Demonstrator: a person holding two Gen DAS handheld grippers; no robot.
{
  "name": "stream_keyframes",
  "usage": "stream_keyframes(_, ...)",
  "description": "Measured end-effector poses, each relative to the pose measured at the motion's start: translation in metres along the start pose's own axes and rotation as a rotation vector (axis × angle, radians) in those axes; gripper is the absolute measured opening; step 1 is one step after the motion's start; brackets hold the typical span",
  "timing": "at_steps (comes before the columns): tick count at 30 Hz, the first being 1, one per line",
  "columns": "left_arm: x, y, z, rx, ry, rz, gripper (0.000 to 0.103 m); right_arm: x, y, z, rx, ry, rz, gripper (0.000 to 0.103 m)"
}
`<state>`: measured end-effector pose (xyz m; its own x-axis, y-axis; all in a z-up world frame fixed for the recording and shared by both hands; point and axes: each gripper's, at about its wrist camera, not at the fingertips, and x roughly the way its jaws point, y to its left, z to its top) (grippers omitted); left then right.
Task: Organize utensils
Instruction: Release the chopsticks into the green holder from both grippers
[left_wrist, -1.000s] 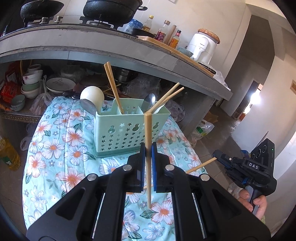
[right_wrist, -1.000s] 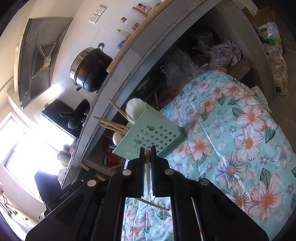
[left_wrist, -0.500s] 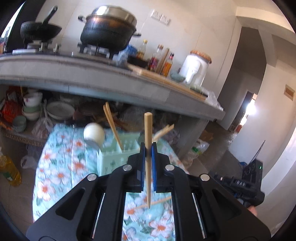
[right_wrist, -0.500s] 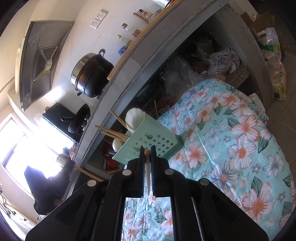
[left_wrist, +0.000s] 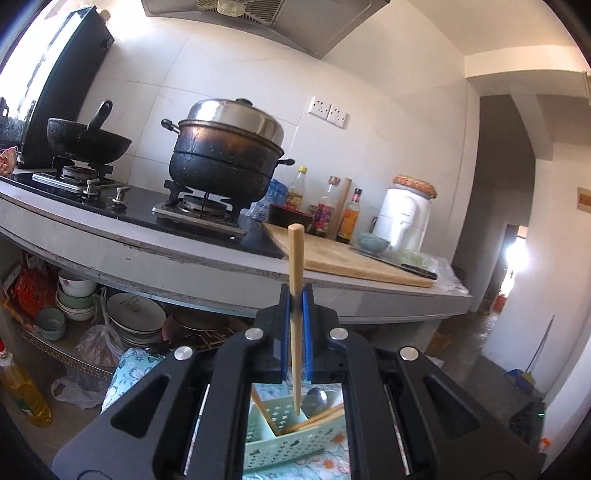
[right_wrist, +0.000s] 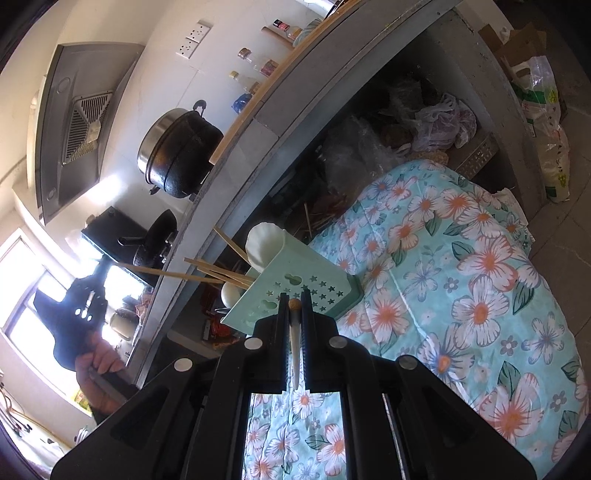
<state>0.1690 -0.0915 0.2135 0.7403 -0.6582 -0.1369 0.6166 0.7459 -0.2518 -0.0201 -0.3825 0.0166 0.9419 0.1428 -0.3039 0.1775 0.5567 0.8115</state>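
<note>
Left wrist view: a wok (left_wrist: 88, 142) stands on the stove at far left, a lidded pot (left_wrist: 227, 155) on the next burner, then bottles and a white appliance (left_wrist: 404, 218) on the bench (left_wrist: 184, 254). At centre the left tool (left_wrist: 296, 291) is pressed together on an upright chopstick (left_wrist: 295, 258), whose lower tip hangs over the green utensil caddy (left_wrist: 291, 439) below. The caddy holds more chopsticks and a metal spoon (left_wrist: 316, 398).

Right wrist view: a hand (right_wrist: 98, 365) holds the left tool at far left. At centre the right tool (right_wrist: 294, 306) pinches a second chopstick (right_wrist: 294, 343). The caddy (right_wrist: 295, 291) sits just beyond its tips on the floral cloth (right_wrist: 461, 280).
</note>
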Motion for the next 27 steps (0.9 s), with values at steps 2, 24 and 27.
stream_keyframes(2,0.016,0.001,-0.009,0.002,0.009,0.01,0.005,-0.001,0.0,0.002,-0.003,-0.002,-0.003,0.006)
stream_keyframes(24,-0.012,0.017,-0.087,0.024,0.149,0.103,0.073,-0.017,0.09,0.038,-0.272,-0.073,0.088,0.006)
stream_keyframes(27,-0.028,0.023,-0.093,0.01,0.163,0.111,0.078,-0.022,0.127,0.049,-0.376,-0.108,0.14,0.006)
